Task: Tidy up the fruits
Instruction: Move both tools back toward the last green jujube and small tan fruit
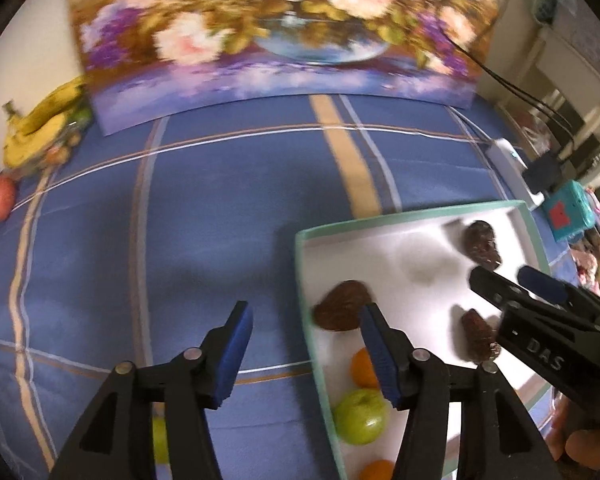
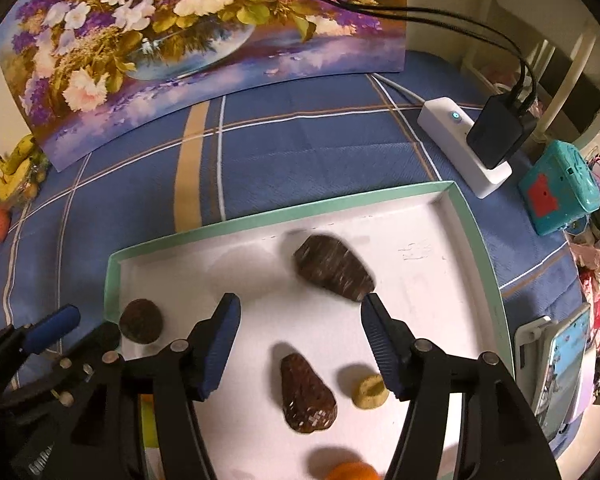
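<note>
Lying in the white tray (image 2: 452, 216): scaly brown fruit (image 2: 334, 268), likely light, rigid, rough; grasp across its middle. Right gripper (image 2: 300, 316) and left gripper (image 1: 306, 322) both gape, empty.

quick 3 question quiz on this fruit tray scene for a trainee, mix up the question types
1. True or false: the right tool is shut on a fruit.
2. How many dark brown scaly fruits lie in the white tray?
3. Multiple choice: where are the bananas? A) inside the tray B) on the blue cloth at the far left, beside the flower picture C) held by the left tool

Key
1. False: it is open, hovering over the tray with nothing between its fingers.
2. Three.
3. B
</note>
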Tool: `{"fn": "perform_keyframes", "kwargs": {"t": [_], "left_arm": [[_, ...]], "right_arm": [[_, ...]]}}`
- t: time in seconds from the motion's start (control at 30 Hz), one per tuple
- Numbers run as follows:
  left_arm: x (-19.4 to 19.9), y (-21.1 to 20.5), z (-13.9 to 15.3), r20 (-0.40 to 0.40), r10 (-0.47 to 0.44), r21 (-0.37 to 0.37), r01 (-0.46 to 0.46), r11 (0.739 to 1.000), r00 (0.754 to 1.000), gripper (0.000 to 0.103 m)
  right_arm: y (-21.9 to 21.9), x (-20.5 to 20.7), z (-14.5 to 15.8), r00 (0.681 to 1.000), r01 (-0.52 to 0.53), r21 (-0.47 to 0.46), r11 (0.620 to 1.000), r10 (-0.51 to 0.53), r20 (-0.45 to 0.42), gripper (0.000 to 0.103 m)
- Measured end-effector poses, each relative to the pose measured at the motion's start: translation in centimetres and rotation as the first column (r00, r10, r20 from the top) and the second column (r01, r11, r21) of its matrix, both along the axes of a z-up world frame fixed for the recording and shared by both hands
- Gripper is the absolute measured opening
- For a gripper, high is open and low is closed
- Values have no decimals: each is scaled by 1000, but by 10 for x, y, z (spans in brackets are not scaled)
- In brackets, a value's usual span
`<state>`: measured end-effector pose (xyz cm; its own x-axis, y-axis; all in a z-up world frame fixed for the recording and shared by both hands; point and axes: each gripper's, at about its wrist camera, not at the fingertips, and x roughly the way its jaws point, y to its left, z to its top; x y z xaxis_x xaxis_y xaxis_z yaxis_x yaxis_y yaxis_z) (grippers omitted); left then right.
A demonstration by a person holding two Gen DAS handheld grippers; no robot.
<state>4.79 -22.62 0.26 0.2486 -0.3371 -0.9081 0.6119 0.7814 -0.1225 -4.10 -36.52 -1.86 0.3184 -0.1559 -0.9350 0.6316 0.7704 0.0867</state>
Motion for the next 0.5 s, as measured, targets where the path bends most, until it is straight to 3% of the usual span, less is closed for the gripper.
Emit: {"fn": "perform_keyframes", "kwargs": {"t": [0.1,0.2,0.3,0.4,0.5], "left_arm": [[7,19,1,21,45,25,-46,999,999,71],[15,40,1,34,105,42,-106,993,994,83],[19,62,0,35,161,44,-162,986,986,86],[21,81,-3,32,208,44,-209,977,978,103],[19,96,-5,30,238,50,-240,970,971,103]], "right_arm": [[8,-1,3,1000,2,5,1000,-2,1,72],[18,-2,4,1000,-9,12,1000,8,3,73],[28,-4,8,1000,-22,1,1000,22,0,77],[33,-9,12,1000,-17,-6,1000,17,5,88],[39,-14,14,1000,-19,5,1000,19,20,88]]}}
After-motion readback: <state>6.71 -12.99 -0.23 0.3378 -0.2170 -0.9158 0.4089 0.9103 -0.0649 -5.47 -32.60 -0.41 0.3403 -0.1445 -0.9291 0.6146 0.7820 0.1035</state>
